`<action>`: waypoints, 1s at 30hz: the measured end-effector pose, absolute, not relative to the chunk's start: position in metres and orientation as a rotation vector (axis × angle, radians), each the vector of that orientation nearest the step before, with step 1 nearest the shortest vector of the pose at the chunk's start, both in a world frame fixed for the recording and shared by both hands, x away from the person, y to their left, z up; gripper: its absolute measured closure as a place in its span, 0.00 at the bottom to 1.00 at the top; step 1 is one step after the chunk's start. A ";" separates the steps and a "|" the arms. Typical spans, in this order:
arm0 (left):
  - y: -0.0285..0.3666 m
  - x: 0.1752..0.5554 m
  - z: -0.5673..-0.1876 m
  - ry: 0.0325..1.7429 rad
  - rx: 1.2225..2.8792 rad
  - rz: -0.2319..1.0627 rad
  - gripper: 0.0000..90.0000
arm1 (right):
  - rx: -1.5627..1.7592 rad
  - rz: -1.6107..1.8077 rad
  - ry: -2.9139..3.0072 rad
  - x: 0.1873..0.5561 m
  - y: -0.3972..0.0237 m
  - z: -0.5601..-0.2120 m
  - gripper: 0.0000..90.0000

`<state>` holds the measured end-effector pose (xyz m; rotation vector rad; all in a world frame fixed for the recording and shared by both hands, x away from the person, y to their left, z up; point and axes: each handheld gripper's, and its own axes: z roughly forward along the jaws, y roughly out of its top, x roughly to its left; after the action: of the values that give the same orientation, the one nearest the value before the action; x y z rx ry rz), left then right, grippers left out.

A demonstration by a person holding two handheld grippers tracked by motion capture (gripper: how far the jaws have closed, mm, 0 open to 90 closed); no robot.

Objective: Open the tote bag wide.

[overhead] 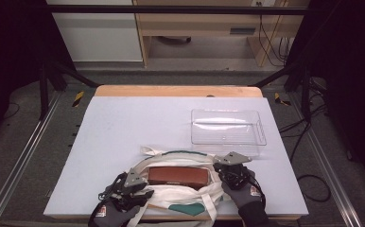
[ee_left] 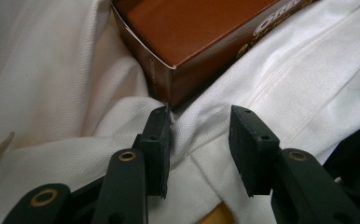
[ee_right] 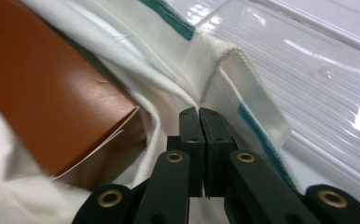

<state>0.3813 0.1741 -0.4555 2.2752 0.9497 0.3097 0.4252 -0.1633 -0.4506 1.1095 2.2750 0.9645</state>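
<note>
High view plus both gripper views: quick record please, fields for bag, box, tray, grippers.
bag: white cloth bag with green trim, near table edge
box: brown box lying in the bag's open mouth
tray: clear tray, beyond the bag, to the right
left gripper: fingers apart over bag cloth by the box corner
right gripper: fingers together at the bag's rim; cloth pinched unclear

Both gloved hands come in from the near edge, low and close together. The left hand point(overhead: 108, 213) holds the left hand-held gripper point(overhead: 145, 193) pointing forward and inward; in the left gripper view point(ee_left: 199, 140) its jaws stand apart with a clear gap between the pads. The right hand point(overhead: 245, 197) holds the right hand-held gripper point(overhead: 217, 166) angled inward; in the right gripper view point(ee_right: 199, 114) its jaws are pressed together, pad against pad.
</note>
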 end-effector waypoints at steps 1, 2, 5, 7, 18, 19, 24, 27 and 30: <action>0.174 0.381 -0.456 0.949 2.276 0.312 0.66 | 1.111 0.948 2.272 0.427 -0.162 -0.452 0.99; 0.174 0.381 -0.456 0.952 2.272 0.308 0.66 | 1.111 0.936 2.273 0.428 -0.162 -0.454 0.99; 0.175 0.381 -0.456 0.950 2.266 0.303 0.66 | 1.139 0.934 2.289 0.432 -0.162 -0.460 0.99; 0.176 0.382 -0.455 0.945 2.256 0.300 0.65 | 1.154 0.941 2.305 0.434 -0.163 -0.462 0.99; 0.187 0.390 -0.409 0.897 2.057 0.368 0.68 | 1.033 1.155 2.251 0.398 -0.167 -0.432 0.95; 0.185 0.395 -0.406 0.896 2.054 0.385 0.71 | 1.036 1.188 2.265 0.394 -0.167 -0.431 0.96; 0.173 0.418 -0.417 0.923 2.096 0.422 0.87 | 1.010 1.223 2.310 0.378 -0.164 -0.429 1.00; 0.170 0.428 -0.424 0.944 2.105 0.482 0.93 | 1.005 1.200 2.376 0.375 -0.159 -0.437 1.00; 0.171 0.437 -0.426 0.967 2.079 0.494 0.96 | 0.984 1.149 2.459 0.375 -0.150 -0.448 1.00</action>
<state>0.4366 0.1708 -0.4256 2.0787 0.9675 0.4942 0.3750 -0.1503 -0.4484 0.9836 2.4585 1.1492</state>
